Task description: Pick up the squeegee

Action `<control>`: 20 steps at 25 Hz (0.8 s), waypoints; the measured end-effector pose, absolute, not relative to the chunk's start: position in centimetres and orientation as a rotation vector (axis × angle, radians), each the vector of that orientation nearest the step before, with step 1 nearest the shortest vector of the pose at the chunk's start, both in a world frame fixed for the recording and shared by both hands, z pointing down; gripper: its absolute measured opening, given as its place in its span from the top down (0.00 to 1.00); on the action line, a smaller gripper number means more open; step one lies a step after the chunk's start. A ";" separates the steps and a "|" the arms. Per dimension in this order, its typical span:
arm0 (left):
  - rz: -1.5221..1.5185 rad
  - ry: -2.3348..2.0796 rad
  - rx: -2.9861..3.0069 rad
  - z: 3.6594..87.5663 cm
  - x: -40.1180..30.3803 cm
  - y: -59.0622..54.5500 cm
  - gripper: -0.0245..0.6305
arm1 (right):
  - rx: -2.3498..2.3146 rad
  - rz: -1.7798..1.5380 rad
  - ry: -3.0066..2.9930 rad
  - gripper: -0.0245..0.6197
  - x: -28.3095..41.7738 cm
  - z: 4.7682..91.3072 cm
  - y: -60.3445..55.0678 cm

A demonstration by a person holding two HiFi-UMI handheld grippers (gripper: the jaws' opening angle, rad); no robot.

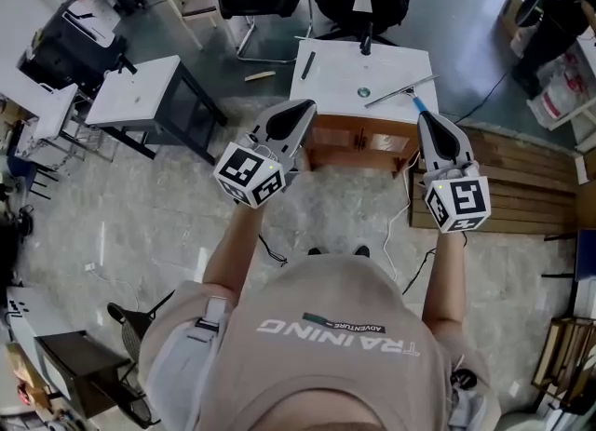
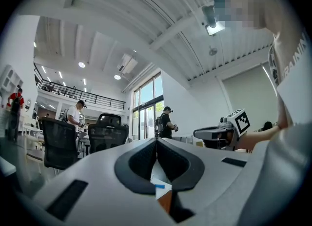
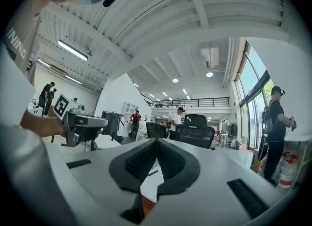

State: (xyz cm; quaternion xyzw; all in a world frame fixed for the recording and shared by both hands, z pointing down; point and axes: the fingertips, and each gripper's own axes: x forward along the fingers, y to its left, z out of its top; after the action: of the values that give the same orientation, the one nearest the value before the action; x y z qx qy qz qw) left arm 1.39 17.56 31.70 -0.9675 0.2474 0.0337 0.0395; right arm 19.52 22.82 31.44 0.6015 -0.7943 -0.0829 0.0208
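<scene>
While the person (image 1: pixel 326 345) stands facing the desk (image 1: pixel 335 77) with both arms held out level, a small white side table (image 1: pixel 140 89) sits well off to the left on the grey floor. Next comes the left tongs (image 1: pixel 304 107), held in the air just short of the desk's near left corner; the left gripper view shows its two dark pads pressed together along their whole length, with nothing caught between them. On the pale desk top, a thin dark strip (image 1: pixel 308 64) lies near the left edge, perhaps a pen, though it is too small to be sure. Further right a little round thing (image 1: pixel 363 92) rests close to the middle. Just beside it begins the squeegee (image 1: pixel 400 91), which lies flat on the right part of the desk, its long thin grey bar slanting up toward the right edge and a short blue piece jutting from it toward the near right corner. Neither tool touches it. The right tongs (image 1: pixel 425 118) hangs near that blue piece, at the desk's near right corner, and the right gripper view shows its pads likewise closed tight on each other and holding nothing. A wooden pallet (image 1: pixel 531 182) lies on the floor at the far right.
</scene>
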 end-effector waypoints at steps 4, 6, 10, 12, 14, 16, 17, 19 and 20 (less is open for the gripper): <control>0.092 0.783 -2.967 32.0 0.8 17.0 0.94 | 1.830 -0.213 -2.500 0.91 18.8 32.4 22.0; 0.088 0.799 -2.966 32.1 0.3 16.7 0.94 | 1.832 -0.185 -2.527 0.91 18.6 32.7 21.8; 0.091 0.826 -2.962 32.2 -0.7 16.3 0.94 | 1.818 -0.156 -2.550 0.91 17.8 33.1 21.1; 0.090 0.847 -2.954 32.5 -1.3 15.8 0.94 | 1.811 -0.141 -2.552 0.91 17.4 33.6 20.8; 0.076 0.868 -2.951 33.1 -1.8 15.5 0.94 | 1.804 -0.122 -2.552 0.91 16.8 34.3 20.6; 0.072 0.871 -2.961 33.7 -2.3 15.5 0.94 | 1.791 -0.099 -2.550 0.91 16.1 35.1 20.5; 0.072 0.869 -2.965 33.8 -2.6 15.5 0.94 | 1.783 -0.087 -2.549 0.91 15.8 35.5 20.4; 0.068 0.869 -2.964 33.9 -3.1 15.3 0.94 | 1.773 -0.071 -2.547 0.91 15.2 35.9 20.1; 0.065 0.870 -2.963 33.9 -3.3 15.2 0.94 | 1.775 -0.071 -2.545 0.91 14.9 36.0 20.0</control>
State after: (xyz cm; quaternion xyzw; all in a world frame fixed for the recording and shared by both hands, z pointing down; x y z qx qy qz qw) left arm -3.33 15.24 33.88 -0.9589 0.2816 0.0212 0.0265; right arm 14.94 19.97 36.02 0.5718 -0.8199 -0.0230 0.0189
